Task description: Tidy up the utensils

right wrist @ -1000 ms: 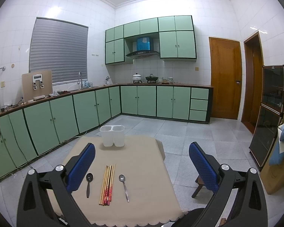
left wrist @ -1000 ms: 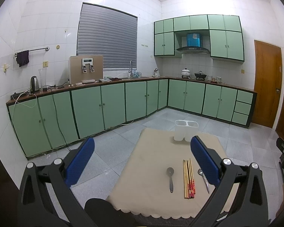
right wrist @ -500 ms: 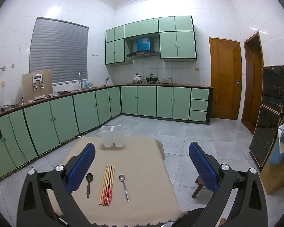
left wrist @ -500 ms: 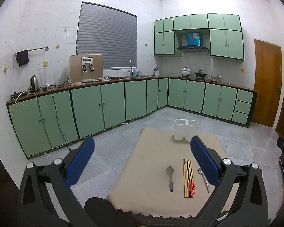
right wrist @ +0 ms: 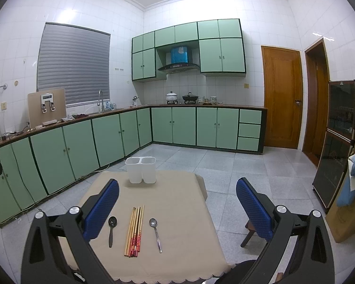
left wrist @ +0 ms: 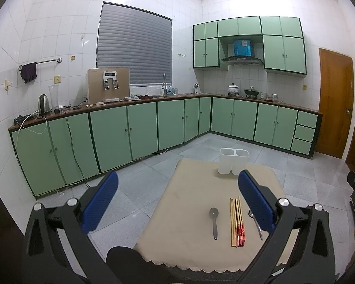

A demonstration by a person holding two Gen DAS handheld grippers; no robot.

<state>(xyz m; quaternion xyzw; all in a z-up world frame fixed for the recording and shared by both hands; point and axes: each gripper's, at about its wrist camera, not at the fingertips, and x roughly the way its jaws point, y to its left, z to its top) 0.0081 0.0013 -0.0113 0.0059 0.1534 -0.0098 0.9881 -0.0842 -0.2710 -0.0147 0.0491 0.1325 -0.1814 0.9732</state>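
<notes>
A: What've I got on the L cam?

B: I see the left gripper (left wrist: 177,198) spread wide, blue pads (left wrist: 99,202) far apart, nothing between them. It hangs over the near edge of the table (left wrist: 189,194), beige cloth on top.

A: Utensils?

B: Lower centre-right of frame: dark spoon (left wrist: 214,221), then the chopsticks (left wrist: 236,222) bundled just right of it, then a silver spoon (left wrist: 255,223) partly behind my right pad. All flat on the cloth, handles toward the cam. White two-slot holder (left wrist: 233,162) stands upright at the far edge, well apart from them.

A: R cam?

B: Right gripper (right wrist: 177,201) also wide, holding nothing. Same row sits lower left-centre: dark spoon (right wrist: 111,229) just beside my left pad (right wrist: 101,209), chopsticks (right wrist: 135,232) mid, silver spoon (right wrist: 155,234) right of them. None touching. Holder (right wrist: 140,169) at frame centre, far end of the table (right wrist: 182,203). Can't tell if anything's in its slots.
</notes>
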